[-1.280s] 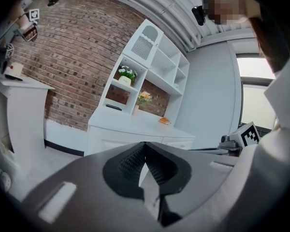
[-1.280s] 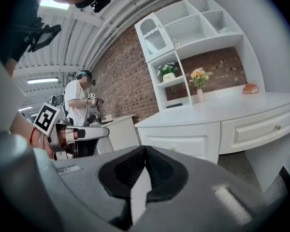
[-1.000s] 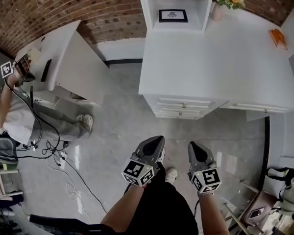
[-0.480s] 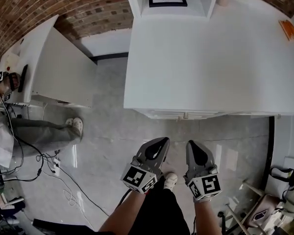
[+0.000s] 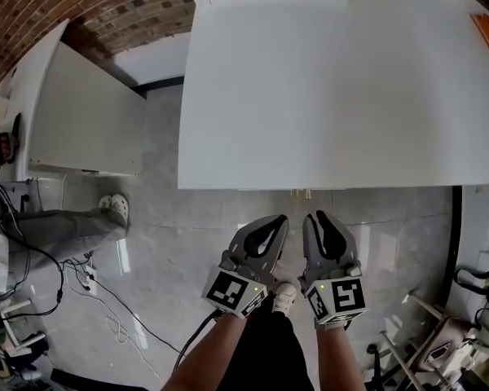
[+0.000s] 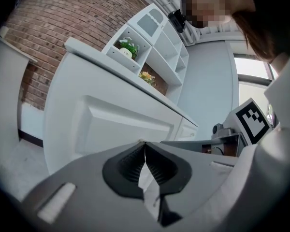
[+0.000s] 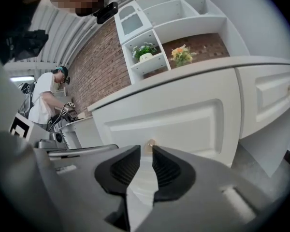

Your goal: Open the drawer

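Observation:
The white cabinet's countertop (image 5: 326, 88) fills the top of the head view; of the drawer fronts only two small knobs (image 5: 298, 192) show under its front edge. Both grippers hover side by side just short of that edge. My left gripper (image 5: 274, 221) is shut, tips touching, nothing held; it faces a panelled drawer front (image 6: 121, 124). My right gripper (image 5: 321, 217) stands a narrow gap open. A small brass knob (image 7: 149, 144) on a panelled drawer front (image 7: 193, 117) sits just beyond its tips, apart from them.
A second white desk (image 5: 81, 112) stands at the left, with a seated person (image 5: 61, 226) and floor cables (image 5: 94, 279) below it. A shelf unit (image 7: 154, 23) with plants rises behind the counter. My own shoe (image 5: 284, 298) is underneath, and chair legs (image 5: 440, 332) are at the lower right.
The view has closed in on the cabinet: the drawer fronts slid out of sight under the countertop edge. Both grippers rose toward that edge and drew closer together.

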{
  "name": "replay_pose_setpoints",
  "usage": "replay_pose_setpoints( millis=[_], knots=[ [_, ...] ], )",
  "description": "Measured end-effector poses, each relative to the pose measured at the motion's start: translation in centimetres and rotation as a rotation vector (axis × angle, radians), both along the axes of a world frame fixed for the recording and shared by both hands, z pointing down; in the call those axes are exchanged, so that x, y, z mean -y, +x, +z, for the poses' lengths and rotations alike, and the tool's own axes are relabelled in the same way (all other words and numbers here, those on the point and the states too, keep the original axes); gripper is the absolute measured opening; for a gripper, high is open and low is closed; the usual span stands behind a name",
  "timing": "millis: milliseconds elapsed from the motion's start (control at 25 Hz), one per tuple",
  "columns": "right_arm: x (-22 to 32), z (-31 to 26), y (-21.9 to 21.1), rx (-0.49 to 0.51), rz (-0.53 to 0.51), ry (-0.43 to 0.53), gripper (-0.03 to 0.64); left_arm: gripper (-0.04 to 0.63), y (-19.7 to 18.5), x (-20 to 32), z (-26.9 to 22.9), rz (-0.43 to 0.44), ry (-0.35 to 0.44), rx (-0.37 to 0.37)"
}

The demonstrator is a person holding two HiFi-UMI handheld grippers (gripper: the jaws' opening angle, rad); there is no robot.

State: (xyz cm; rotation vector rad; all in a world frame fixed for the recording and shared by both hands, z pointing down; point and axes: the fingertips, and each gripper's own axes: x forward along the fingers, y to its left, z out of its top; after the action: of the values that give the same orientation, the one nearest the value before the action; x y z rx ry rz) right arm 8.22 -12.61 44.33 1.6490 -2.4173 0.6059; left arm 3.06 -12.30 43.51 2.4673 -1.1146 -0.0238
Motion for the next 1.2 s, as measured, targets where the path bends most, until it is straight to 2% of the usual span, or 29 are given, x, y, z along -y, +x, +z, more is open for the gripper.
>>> replay_pose_setpoints(
  millis=[240, 1000, 1200],
  knots=[
    [1.6, 1.3, -0.4, 0.033, 0.043, -0.024, 0.095, 0.012, 0.8, 0.7, 1.2, -0.002, -0.009, -0.006],
    [4.4, 1.5, -1.0, 0.031, 0.109, -0.010, 0.086, 0.015, -1.0, 2.6, 2.3, -0.053, -0.014, -0.004],
    [4.1, 1.4, -0.8, -0.017, 0.098, 0.009, 0.081, 0.015, 0.1, 3.0, 2.1, -0.046, 0.003, -0.006]
  ],
)
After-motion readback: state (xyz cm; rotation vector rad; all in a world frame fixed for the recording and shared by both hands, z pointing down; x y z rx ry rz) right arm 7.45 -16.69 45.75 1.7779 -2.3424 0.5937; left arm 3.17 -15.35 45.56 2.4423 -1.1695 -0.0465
